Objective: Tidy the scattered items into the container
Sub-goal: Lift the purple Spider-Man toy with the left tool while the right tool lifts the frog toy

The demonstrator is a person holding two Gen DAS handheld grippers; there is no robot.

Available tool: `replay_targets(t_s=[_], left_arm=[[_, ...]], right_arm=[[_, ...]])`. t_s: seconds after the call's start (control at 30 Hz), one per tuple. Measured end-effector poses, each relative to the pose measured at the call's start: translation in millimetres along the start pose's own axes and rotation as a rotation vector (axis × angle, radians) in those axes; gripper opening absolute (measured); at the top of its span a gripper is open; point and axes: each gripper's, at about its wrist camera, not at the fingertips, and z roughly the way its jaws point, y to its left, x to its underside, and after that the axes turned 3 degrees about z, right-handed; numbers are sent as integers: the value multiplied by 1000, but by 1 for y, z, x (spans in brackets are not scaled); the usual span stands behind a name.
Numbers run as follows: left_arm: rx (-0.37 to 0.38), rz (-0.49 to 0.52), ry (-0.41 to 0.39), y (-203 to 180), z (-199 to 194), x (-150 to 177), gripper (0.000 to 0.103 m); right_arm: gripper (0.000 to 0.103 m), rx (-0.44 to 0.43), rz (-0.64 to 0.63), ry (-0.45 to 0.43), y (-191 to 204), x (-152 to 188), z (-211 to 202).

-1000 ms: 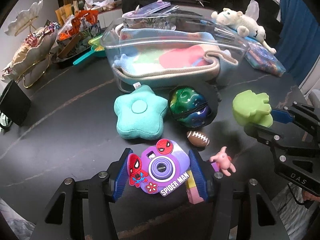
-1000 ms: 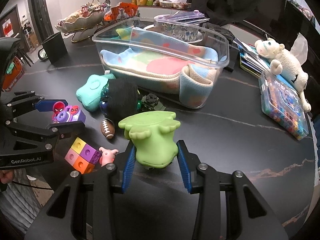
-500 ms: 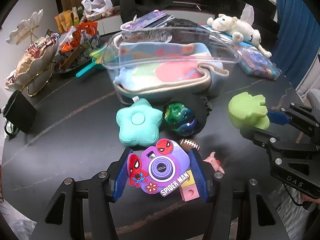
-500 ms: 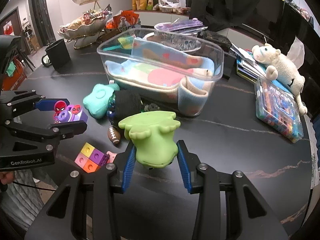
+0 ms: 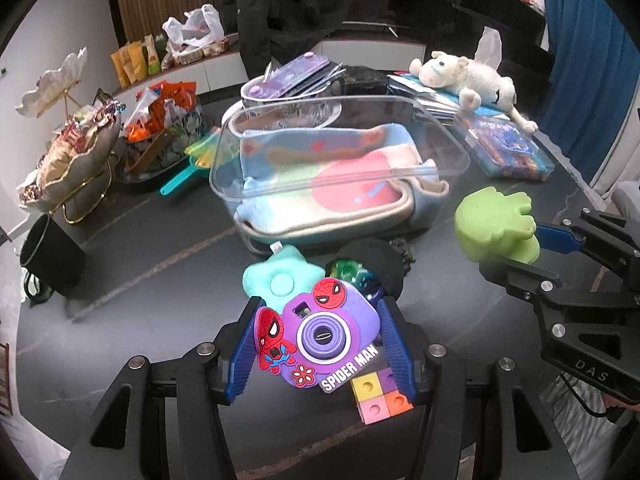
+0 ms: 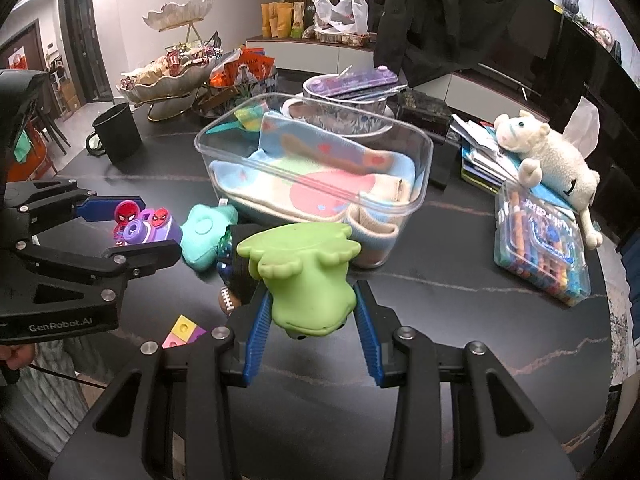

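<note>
My left gripper (image 5: 320, 340) pinches the purple toy camera (image 5: 320, 336) between its blue pads, held above the tabletop's (image 5: 140, 280) near edge. Under it lie the coloured blocks (image 5: 380, 394), and just beyond sit a teal star cushion (image 5: 280, 282) and a dark ball (image 5: 352, 274). Past those, mid-table, stands the clear tub (image 6: 316, 168), a folded blanket (image 6: 320, 184) inside. My right gripper (image 6: 312, 316) clamps the green frog (image 6: 308, 276), raised just before the tub's near wall. A small football (image 6: 228, 300) lies beside it.
</note>
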Motion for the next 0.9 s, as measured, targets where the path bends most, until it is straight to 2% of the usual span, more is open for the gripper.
replay_targets(t_s=[0.9], left_arm=[[-21,9,-64,12,-6,-63,53]], right_arm=[[37,20,-6,-49,-14,-53,1]])
